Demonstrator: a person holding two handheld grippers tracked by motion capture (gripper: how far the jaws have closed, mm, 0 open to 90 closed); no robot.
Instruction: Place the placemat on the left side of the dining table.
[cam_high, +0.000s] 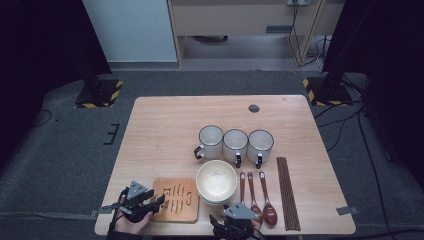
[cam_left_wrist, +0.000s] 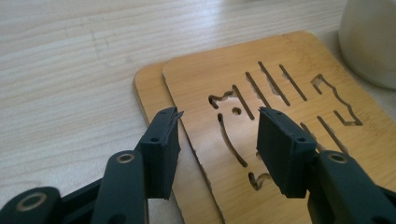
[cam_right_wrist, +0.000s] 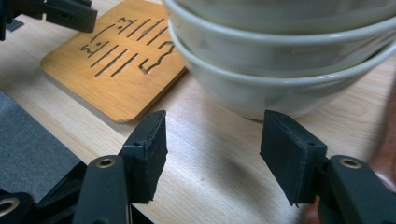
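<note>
A stack of two bamboo trivets (cam_high: 177, 200) with cut-out slots lies near the table's front edge. My left gripper (cam_high: 156, 202) is at their left side, open. In the left gripper view its jaws (cam_left_wrist: 217, 135) hover just over the top trivet (cam_left_wrist: 280, 93), and the lower trivet (cam_left_wrist: 149, 84) peeks out at the left. Right of the trivets stand stacked white bowls (cam_high: 216, 181). My right gripper (cam_high: 222, 220) is open in front of them. In the right gripper view, the gripper (cam_right_wrist: 212, 140) holds nothing, with the bowls (cam_right_wrist: 280, 60) close ahead and the trivets (cam_right_wrist: 116, 70) to the left.
Three white mugs (cam_high: 235, 144) stand in a row behind the bowls. Three brown spoons (cam_high: 252, 195) and a bundle of dark chopsticks (cam_high: 288, 192) lie to the right. The wooden table (cam_high: 165, 130) has bare surface at its left and back. Its front edge is close to both hands.
</note>
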